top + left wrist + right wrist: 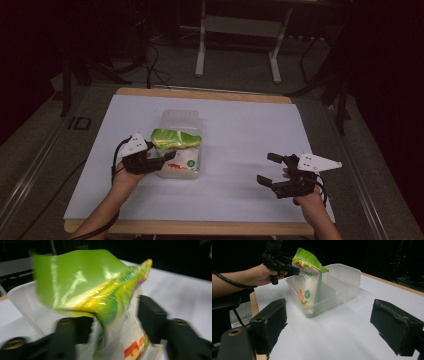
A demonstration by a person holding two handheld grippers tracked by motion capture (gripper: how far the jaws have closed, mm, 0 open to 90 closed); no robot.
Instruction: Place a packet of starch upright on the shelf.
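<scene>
On the white worktop (240,145) a clear plastic container (181,121) sits a little toward nine o'clock of the middle, and a snack bag (177,150) with a green top and a white lower part stands upright in the container's end nearest the person. The left gripper (161,161) comes in from about eight o'clock of the container, held in the person's left hand (125,175). In the left gripper view its two black jaws stand on either side of the bag (110,307), one at nine o'clock and one at three o'clock of the crumpled neck below the green flap, set apart by about the bag's width; the picture is blurred, so I cannot tell whether the pads press the film or only flank it. In the right gripper view the left gripper (287,267) meets the bag (308,282) just under its green top, and the bag's foot rests inside the container (337,287). The right gripper (267,171) is at about four o'clock of the container, well apart from it, over bare worktop; its jaws are spread wide with nothing between them.
</scene>
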